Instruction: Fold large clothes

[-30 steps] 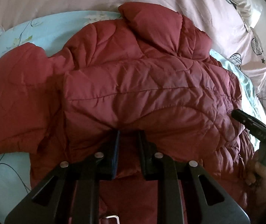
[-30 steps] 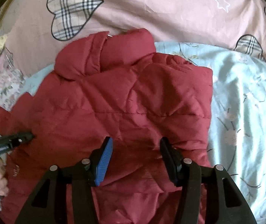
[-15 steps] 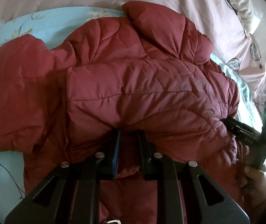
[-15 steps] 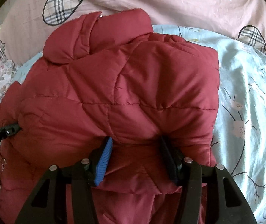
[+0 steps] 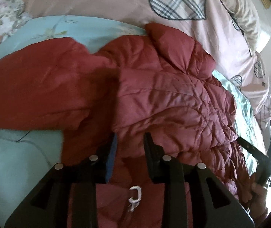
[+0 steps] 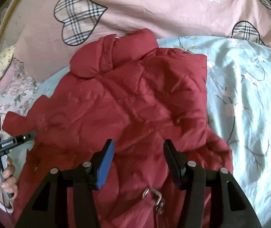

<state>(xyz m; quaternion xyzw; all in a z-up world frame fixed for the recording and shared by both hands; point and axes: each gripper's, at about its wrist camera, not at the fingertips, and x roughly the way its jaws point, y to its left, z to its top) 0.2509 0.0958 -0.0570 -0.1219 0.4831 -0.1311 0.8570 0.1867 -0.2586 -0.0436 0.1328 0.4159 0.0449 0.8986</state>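
A dark red quilted jacket (image 5: 169, 102) lies on the bed, collar toward the far side, one side folded over the body and a sleeve spread out to the left (image 5: 31, 87). In the right wrist view the jacket (image 6: 135, 102) fills the middle. My left gripper (image 5: 130, 142) is open, its fingers just apart from the folded hem. My right gripper (image 6: 138, 152) is open wide and empty above the jacket's lower part. Each gripper shows at the edge of the other's view: the right one (image 5: 258, 155), the left one (image 6: 12, 142).
The jacket rests on a light blue floral sheet (image 6: 249, 95). A pink quilt with plaid hearts (image 6: 135, 5) lies along the far side. A metal clip (image 6: 154, 195) hangs under the right gripper.
My left gripper has opened and let go of the jacket's fold. My right gripper has drawn back and up from the jacket, still open. The folded layer now lies flatter.
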